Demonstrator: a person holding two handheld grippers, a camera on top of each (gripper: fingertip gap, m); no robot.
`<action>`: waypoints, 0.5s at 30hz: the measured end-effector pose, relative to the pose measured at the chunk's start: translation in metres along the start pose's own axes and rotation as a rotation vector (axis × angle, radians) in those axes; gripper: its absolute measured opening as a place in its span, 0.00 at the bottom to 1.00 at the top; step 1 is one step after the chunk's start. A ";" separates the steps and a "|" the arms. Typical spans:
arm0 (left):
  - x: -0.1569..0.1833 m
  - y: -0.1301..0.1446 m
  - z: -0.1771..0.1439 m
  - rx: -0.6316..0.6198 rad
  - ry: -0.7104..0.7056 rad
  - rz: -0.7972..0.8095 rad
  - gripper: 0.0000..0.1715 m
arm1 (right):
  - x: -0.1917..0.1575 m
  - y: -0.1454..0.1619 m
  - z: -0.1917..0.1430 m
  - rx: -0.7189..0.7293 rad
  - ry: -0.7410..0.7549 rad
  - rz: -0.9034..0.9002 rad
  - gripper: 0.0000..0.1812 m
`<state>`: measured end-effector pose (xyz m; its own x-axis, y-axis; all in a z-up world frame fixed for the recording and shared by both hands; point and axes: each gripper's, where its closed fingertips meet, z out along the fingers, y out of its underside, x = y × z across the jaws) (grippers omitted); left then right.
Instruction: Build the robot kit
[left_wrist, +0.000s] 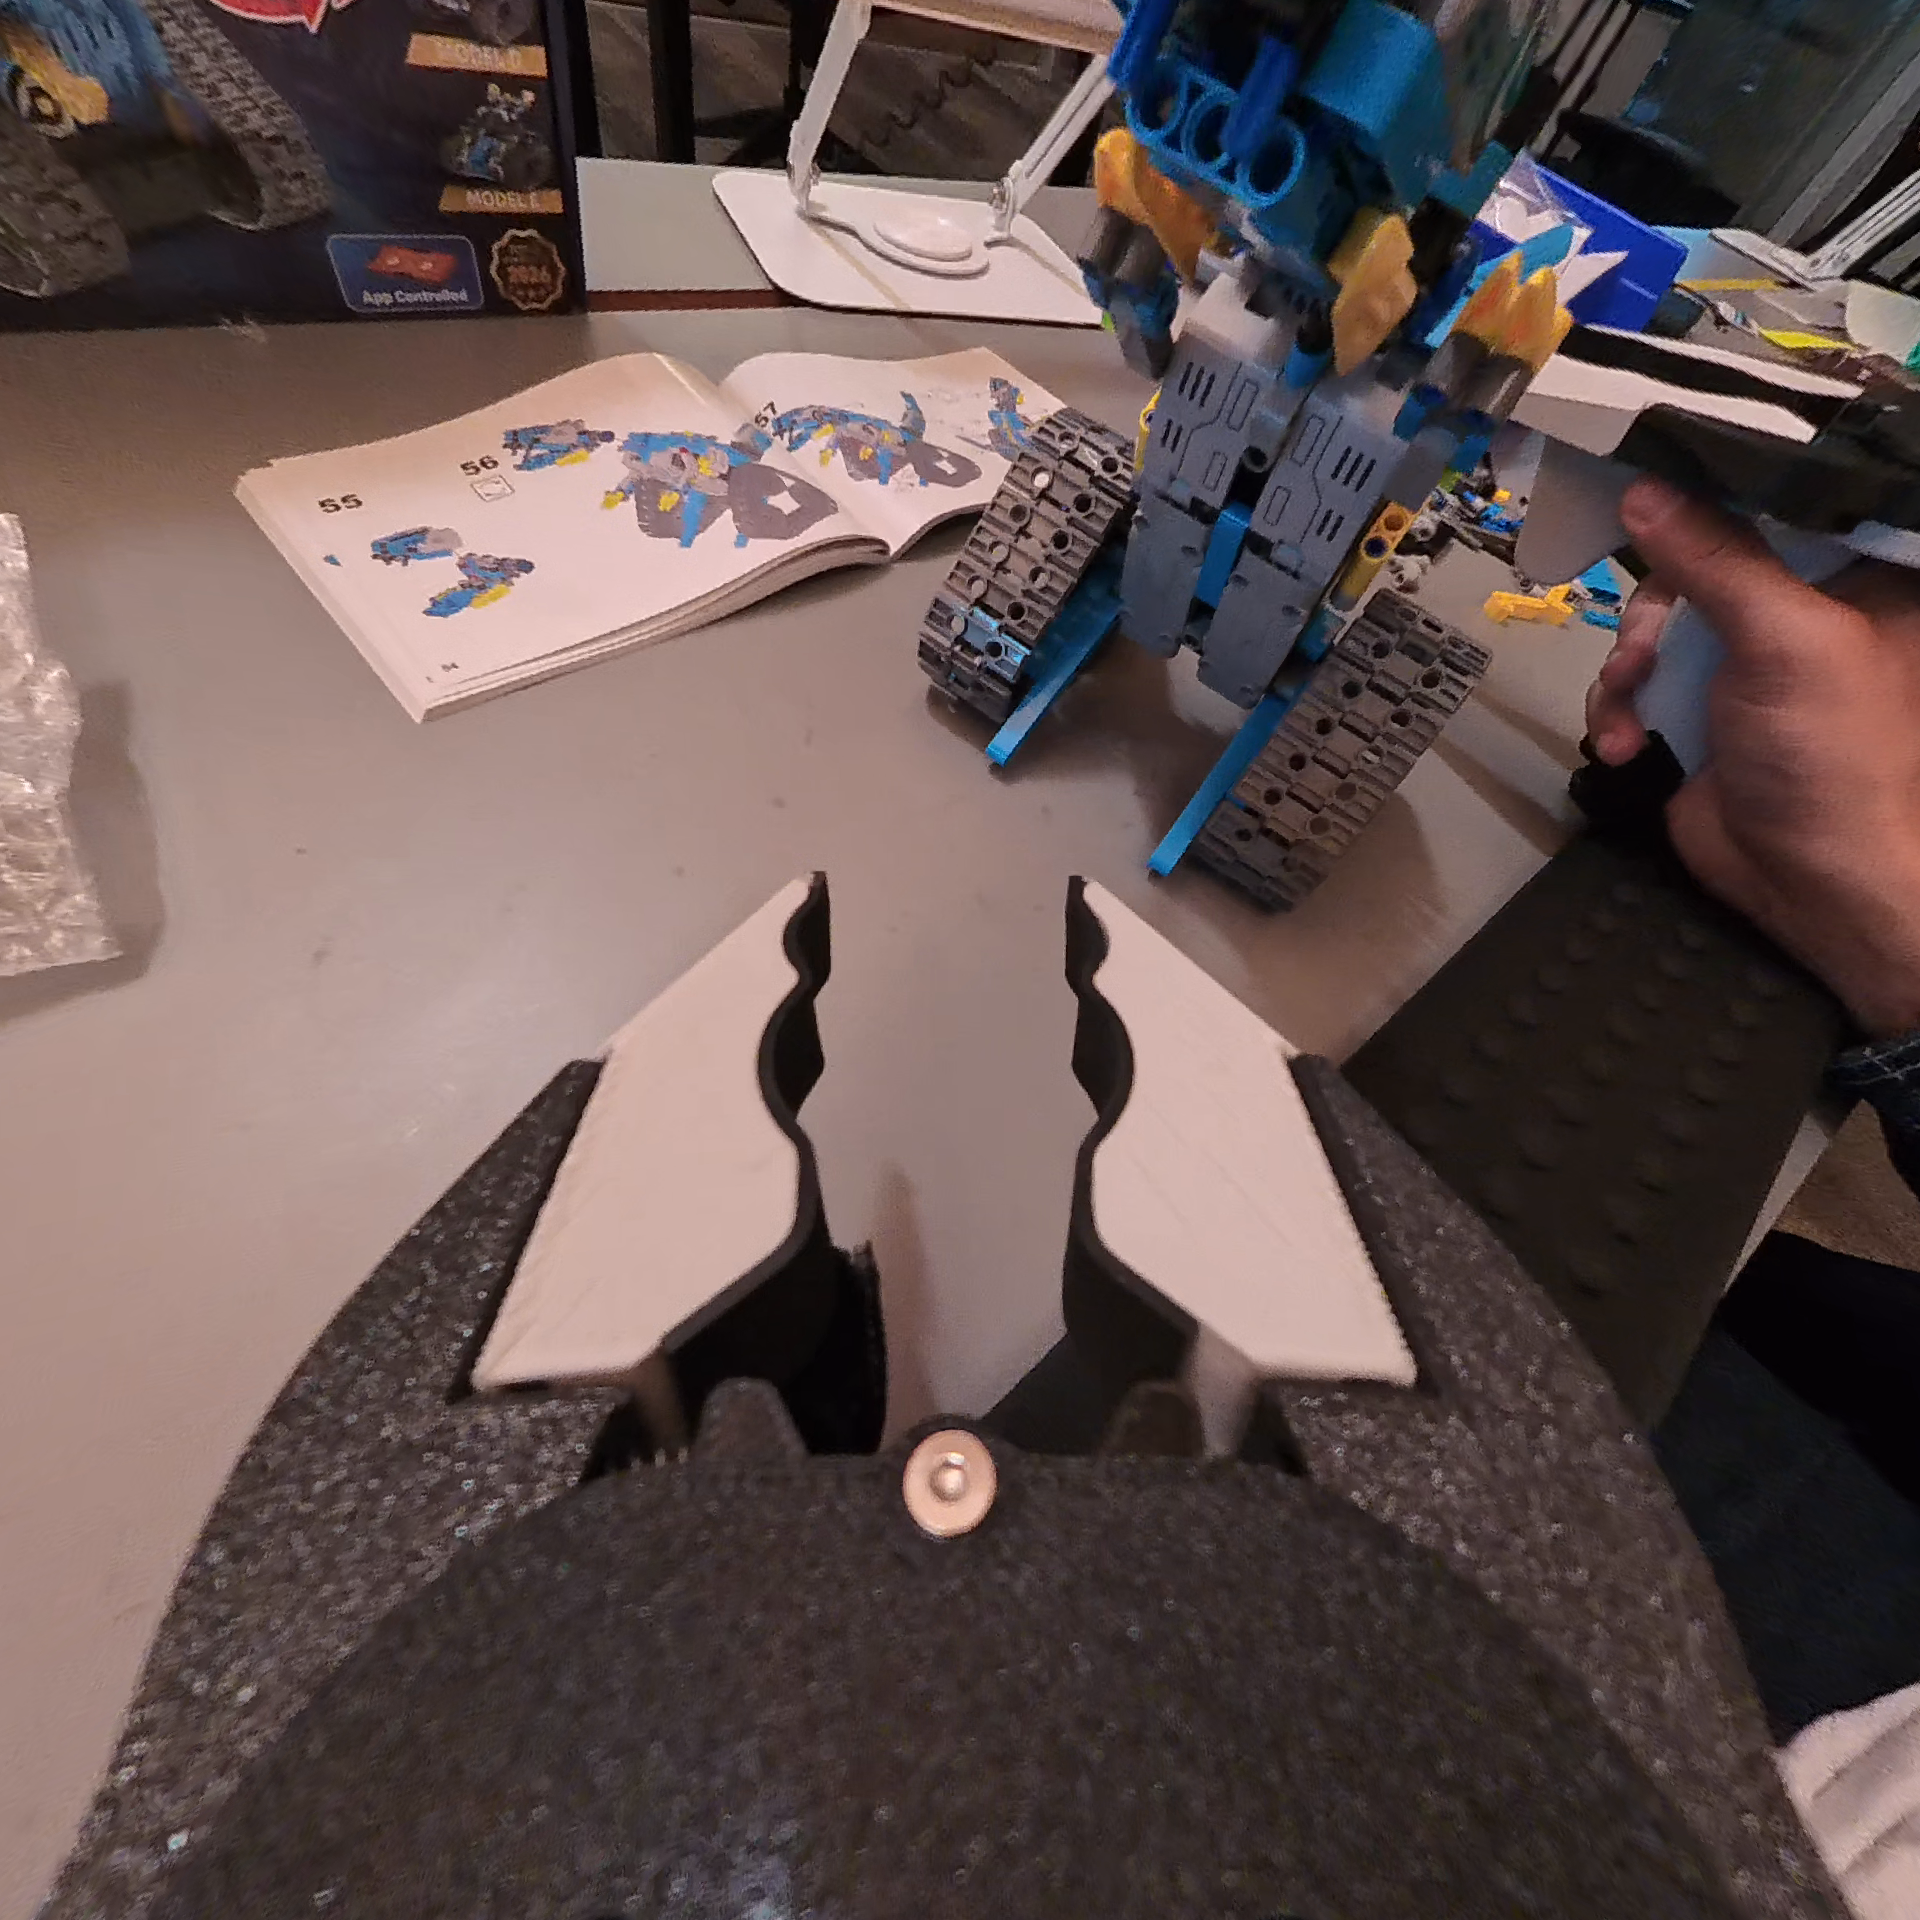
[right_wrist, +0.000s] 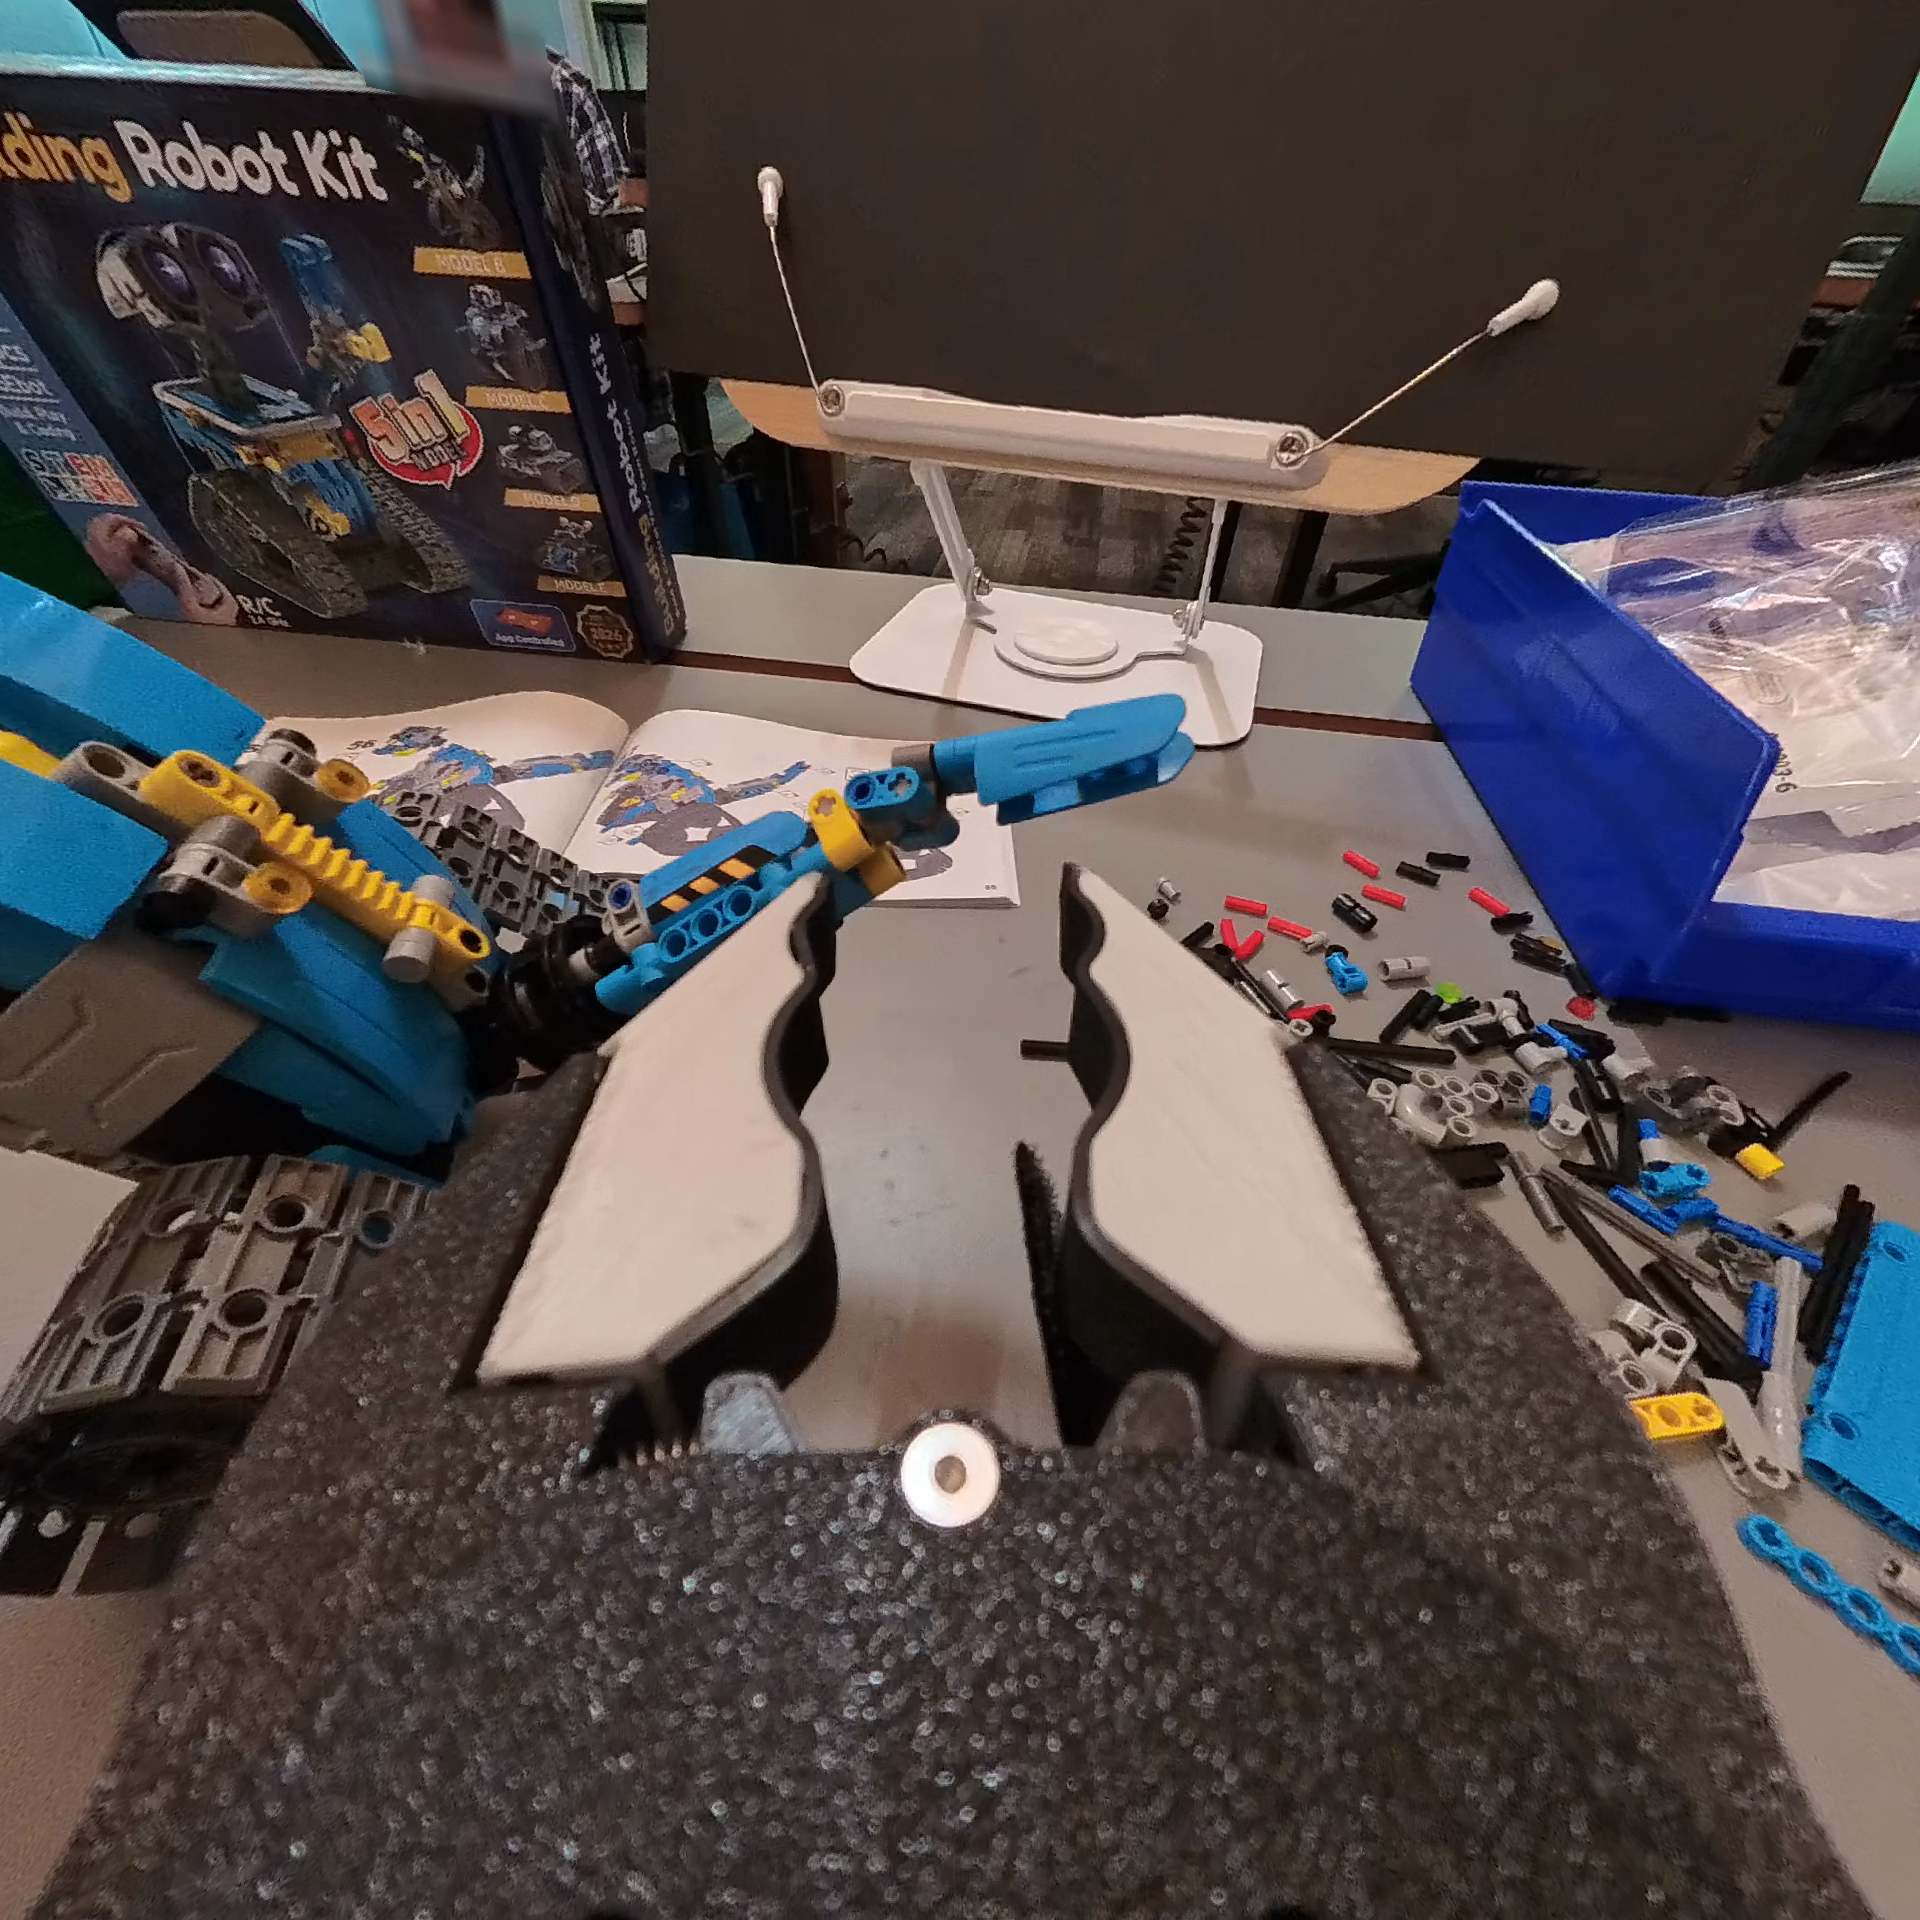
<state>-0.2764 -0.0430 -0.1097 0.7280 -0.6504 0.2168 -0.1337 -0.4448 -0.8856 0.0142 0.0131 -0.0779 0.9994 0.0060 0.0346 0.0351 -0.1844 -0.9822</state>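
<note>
A blue, grey and yellow brick-built robot (left_wrist: 1236, 499) on grey tracks stands on the grey table (left_wrist: 468, 935), ahead and to the right of my left gripper (left_wrist: 948, 894). The left gripper is open and empty above bare table. In the right wrist view the robot (right_wrist: 260, 987) lies close at the left, and its blue arm (right_wrist: 1039, 758) reaches across just past my right gripper (right_wrist: 945, 883). The right gripper is open with nothing between its jaws; its left finger (right_wrist: 707, 1091) lies next to the robot's arm. It also shows in the left wrist view (left_wrist: 1704, 416), held by a hand (left_wrist: 1787, 748).
An open instruction booklet (left_wrist: 623, 520) lies mid-table. A dark kit box (right_wrist: 312, 364) stands at the back left, a white stand (right_wrist: 1060, 644) behind. Several small loose parts (right_wrist: 1507, 1091) are scattered right, beside a blue bin (right_wrist: 1590, 769). A clear plastic bag (left_wrist: 42, 748) lies far left. Some 30 cm of space lies between my two pairs of fingers. Between my right fingertips and the robot (right_wrist: 260, 987) there is roughly 9 cm.
</note>
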 end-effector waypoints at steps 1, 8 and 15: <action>0.000 0.001 0.000 -0.002 -0.002 0.007 0.26 | 0.000 0.000 0.000 -0.001 -0.003 0.005 0.24; 0.001 0.003 0.002 -0.003 -0.018 0.029 0.27 | -0.006 -0.004 -0.004 0.030 -0.166 0.216 0.25; -0.002 0.000 -0.001 0.019 0.043 -0.058 0.32 | -0.035 0.010 0.008 -0.138 -0.632 0.628 0.38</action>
<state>-0.2786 -0.0419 -0.1098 0.7043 -0.6503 0.2849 -0.0796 -0.4710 -0.8785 -0.0207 0.0189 -0.0905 0.6499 0.3960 -0.6486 -0.4767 -0.4523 -0.7538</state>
